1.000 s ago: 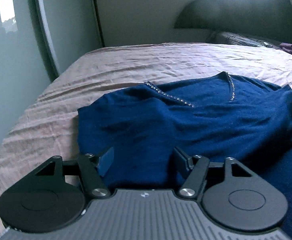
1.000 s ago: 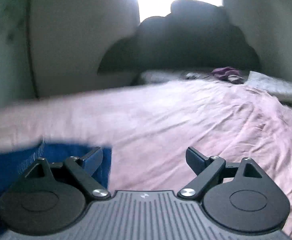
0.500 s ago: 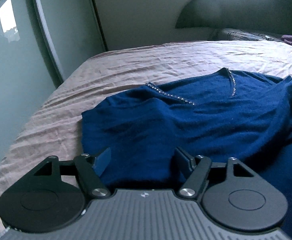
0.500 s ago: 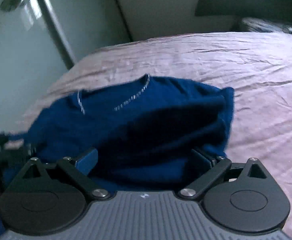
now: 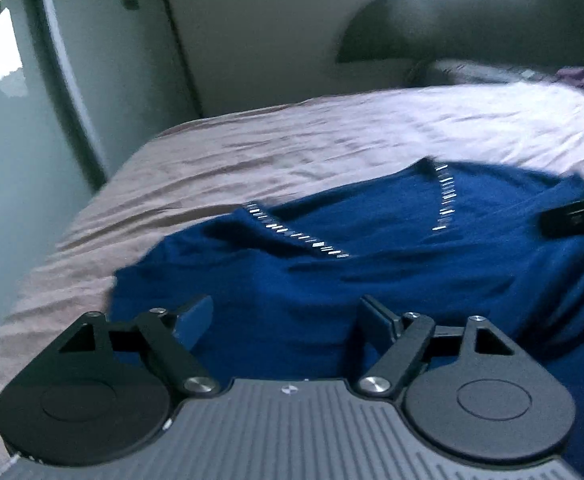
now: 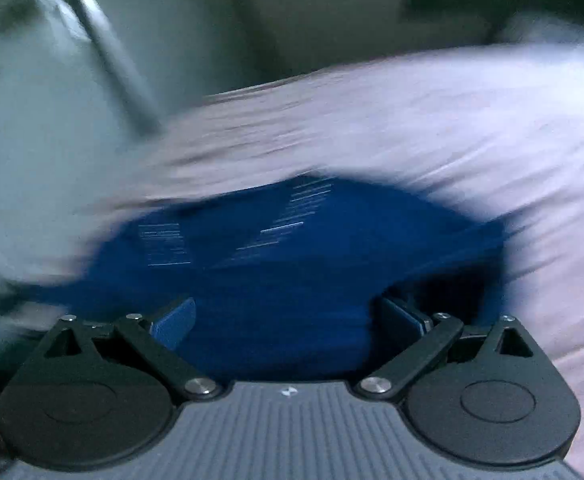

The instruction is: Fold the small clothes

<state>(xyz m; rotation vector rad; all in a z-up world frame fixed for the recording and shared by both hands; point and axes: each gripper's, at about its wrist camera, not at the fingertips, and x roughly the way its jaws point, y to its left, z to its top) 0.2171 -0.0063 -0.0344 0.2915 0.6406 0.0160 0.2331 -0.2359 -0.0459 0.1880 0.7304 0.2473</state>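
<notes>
Left wrist view:
- Your left gripper (image 5: pixel 284 320) — jaws apart and opening, blue pads clear of each other. The cloth lies beyond and below them; nothing is pinched between them.
- Blue sweater (image 5: pixel 392 272) — a dark blue knit top, spread on the bed with its neckline away from you. It fills the middle and right of this view, rumpled at the right side.
- Neckline trim (image 5: pixel 296 236) — a row of small silver studs along both sides of the V, streaked by motion blur.
- Bedsheet (image 5: pixel 292 148) — pale pink, creased, bare to the left of and beyond the sweater.
- Dark headboard (image 5: pixel 472 28) at the far end, with pillows (image 5: pixel 492 72) below it.
- Glossy wardrobe door (image 5: pixel 20 100) with flower decals at left.
- A black object (image 5: pixel 576 220) enters from the right edge over the sweater; you cannot tell from this view what it is.

Right wrist view (heavily blurred):
- Your right gripper (image 6: pixel 284 320) — jaws spread wide, with nothing gripped between the pads.
- The sweater (image 6: pixel 292 248) lies ahead of and under the fingers, its stud trim smeared into streaks.
- The pink sheet (image 6: pixel 432 120) lies beyond and at right, the wardrobe door (image 6: pixel 32 100) at left.
</notes>
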